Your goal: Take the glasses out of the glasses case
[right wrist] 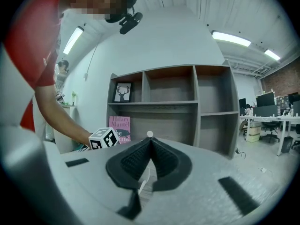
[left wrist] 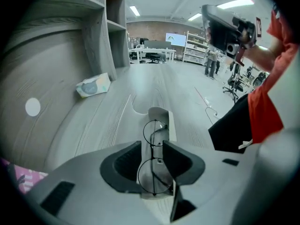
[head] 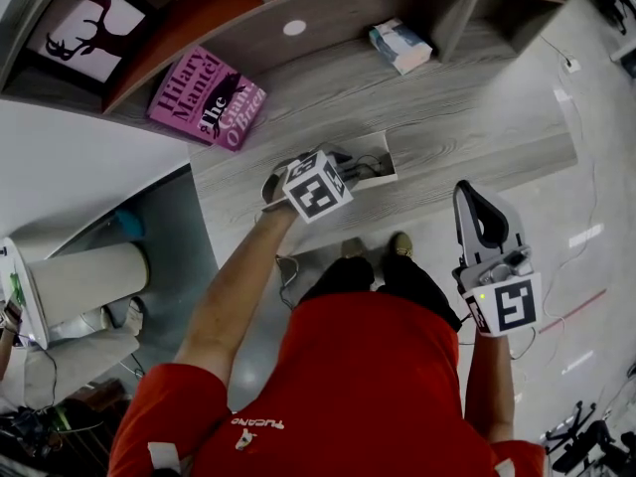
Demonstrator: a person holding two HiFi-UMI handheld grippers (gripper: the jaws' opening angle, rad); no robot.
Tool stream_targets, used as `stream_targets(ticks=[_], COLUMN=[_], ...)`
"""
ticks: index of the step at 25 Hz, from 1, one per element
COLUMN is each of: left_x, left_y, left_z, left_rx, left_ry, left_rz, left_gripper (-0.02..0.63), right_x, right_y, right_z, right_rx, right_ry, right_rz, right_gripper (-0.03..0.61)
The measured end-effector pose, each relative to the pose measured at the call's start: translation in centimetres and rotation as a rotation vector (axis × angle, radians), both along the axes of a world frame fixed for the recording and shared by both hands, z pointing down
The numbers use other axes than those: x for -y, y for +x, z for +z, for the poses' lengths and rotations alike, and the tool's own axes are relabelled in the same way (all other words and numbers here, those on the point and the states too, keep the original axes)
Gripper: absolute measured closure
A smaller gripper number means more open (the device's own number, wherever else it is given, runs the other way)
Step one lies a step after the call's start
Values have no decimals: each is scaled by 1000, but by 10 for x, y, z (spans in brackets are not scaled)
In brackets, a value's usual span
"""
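left hand-held gripper (left wrist: 153, 146): jaws apart, angled down | right hand-held gripper (right wrist: 150, 141): jaws together, level

Colours, item by item. My left gripper (left wrist: 152, 145): pale grey shell, black ribbed pads; its cube (head: 316, 185) is white with black square markers. My right gripper (right wrist: 150, 142): the same grey and black, with the same black-on-white cube (head: 514, 304). Glasses (left wrist: 152, 175): thin black wire rims, clear lenses. Glasses case (left wrist: 159, 111): off-white. Shelf unit (head: 477, 127): grey wood grain, rust-orange inner panels, and one white round dot (head: 294, 28) on the back. Book (head: 207, 97): pink cover, black lettering, a black figure. Picture (head: 84, 28): black stag silhouette on white, dark frame. Packet (head: 400, 46): pale blue and white. My shirt (head: 358, 386): red with small white lettering. My trousers (head: 378, 276): black.
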State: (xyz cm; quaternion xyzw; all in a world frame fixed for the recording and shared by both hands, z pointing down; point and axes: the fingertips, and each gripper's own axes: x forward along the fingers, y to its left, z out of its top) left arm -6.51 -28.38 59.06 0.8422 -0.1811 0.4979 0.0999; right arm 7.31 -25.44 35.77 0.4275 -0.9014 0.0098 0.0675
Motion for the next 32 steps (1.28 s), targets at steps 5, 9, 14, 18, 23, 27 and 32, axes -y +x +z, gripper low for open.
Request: stream_targets(ticks=[5, 9, 14, 18, 23, 27, 32], left_x=[2, 2, 0, 2, 3, 4, 7], left_y=[3, 3, 6, 3, 2, 1, 1], left_z=[7, 13, 16, 16, 13, 8, -8], left_rx=[20, 33, 28, 7, -1, -11, -41], left_ry=[-37, -69, -117, -132, -110, -62, 33], left_rz=[10, 16, 22, -2, -23, -37, -64], left_gripper=[482, 508, 543, 566, 591, 594, 598], right_x=[4, 6, 11, 16, 16, 15, 16], right_y=[8, 14, 20, 19, 21, 22, 22], right_z=[7, 15, 19, 15, 17, 18, 11], right_rx=[8, 9, 8, 17, 17, 17, 22], right_ry=[-19, -61, -74, -49, -59, -64, -27], right_rz=[4, 7, 9, 2, -1, 2, -2], right_gripper=[574, 574, 574, 574, 574, 574, 574])
